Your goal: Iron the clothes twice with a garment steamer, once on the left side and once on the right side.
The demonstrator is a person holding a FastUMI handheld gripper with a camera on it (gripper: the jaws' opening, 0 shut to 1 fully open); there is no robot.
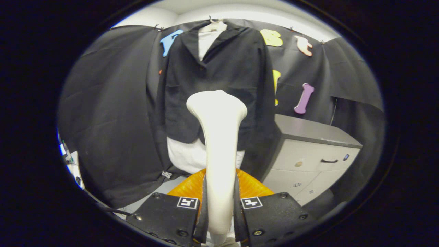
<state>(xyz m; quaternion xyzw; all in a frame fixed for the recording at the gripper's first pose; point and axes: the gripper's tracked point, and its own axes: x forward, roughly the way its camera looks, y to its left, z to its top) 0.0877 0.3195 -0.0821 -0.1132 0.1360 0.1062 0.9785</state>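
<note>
From the gripper view, I've got the gripper [220, 206] clenched on the garment steamer [219, 144], both fingers pressing its slim neck from either side, head flaring wide above them. It stands upright between the fingers and looks rigid and smooth, probably a bit slick, so I'd say the narrow waist is the right place to hold it; I'd judge it light enough to sweep without sagging.

Straight ahead, beyond the steamer head, hangs the dark jacket [219, 79] on a pale hanger [214, 25], with a white shirt [192, 156] showing at the collar and below the hem. That cloth is soft and loose; I expect it to swing away if I push hard, so light strokes down each side.

Just under the fingers there's something orange and ribbed [188, 187]; I can't tell what it is.

Off to the right of the jacket, a grey drawer cabinet [308, 151], drawers closed, contents hidden.
</note>
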